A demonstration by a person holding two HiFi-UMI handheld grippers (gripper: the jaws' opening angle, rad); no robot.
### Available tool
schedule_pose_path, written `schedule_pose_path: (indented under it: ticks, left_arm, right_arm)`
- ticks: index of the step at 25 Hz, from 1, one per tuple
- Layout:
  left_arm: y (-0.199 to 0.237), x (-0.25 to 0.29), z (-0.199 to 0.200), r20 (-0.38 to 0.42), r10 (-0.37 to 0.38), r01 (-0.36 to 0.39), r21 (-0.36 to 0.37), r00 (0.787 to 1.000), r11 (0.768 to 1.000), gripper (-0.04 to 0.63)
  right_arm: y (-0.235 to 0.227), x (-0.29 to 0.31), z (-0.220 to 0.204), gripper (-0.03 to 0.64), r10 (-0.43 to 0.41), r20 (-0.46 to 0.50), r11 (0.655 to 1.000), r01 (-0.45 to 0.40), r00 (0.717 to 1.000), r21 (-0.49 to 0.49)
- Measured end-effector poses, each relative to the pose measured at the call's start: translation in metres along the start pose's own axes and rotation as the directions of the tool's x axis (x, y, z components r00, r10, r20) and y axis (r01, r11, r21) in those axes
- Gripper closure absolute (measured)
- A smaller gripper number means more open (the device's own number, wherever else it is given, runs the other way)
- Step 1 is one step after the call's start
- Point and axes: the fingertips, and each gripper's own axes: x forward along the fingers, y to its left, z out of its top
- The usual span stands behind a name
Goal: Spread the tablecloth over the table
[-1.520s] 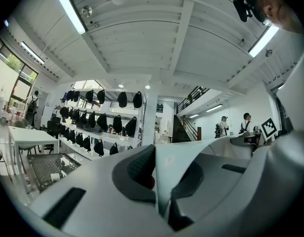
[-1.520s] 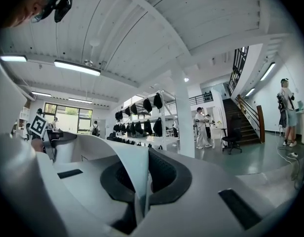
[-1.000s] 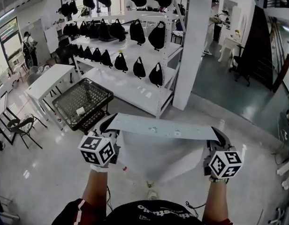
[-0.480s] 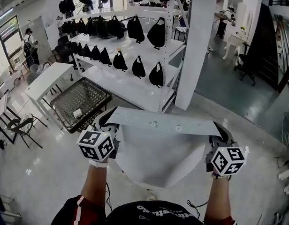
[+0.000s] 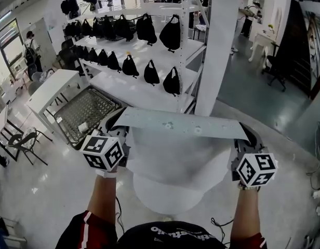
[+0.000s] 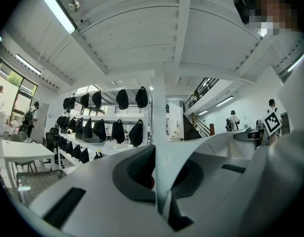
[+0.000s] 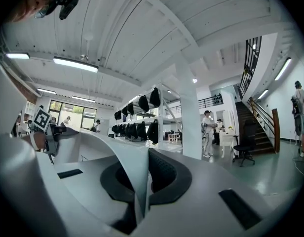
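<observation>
In front of you, your left gripper (image 5: 116, 130) and right gripper (image 5: 247, 135) each clamped a corner of the tablecloth (image 5: 176, 124), stretching its edge taut so it could spread flat.

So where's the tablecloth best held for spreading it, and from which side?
By its top edge, one end per gripper, coming from the person's side. The tablecloth hangs limp, so the left gripper and right gripper, pinched shut on opposite ends, hold that edge stretched flat.

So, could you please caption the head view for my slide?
Left gripper and right gripper hold a white tablecloth stretched between them.
</observation>
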Motion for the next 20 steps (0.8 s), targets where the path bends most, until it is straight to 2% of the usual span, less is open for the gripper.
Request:
schedule_pose_path:
  ticks: [10, 20]
  left_arm:
    - [0.001, 0.05, 0.011, 0.047, -0.006, 0.004, 0.037, 0.999, 0.999, 0.577]
    - [-0.011, 0.088, -0.008, 0.032, -0.036, 0.036, 0.004, 0.999, 0.999, 0.577]
  right_arm:
    - [-0.031, 0.027, 0.02, 0.591, -0.04, 0.062, 0.998, 0.043, 0.997, -0.047]
    - [-0.065, 0.045, 0.018, 0.591, -0.086, 0.075, 0.993, 0.092, 0.993, -0.074]
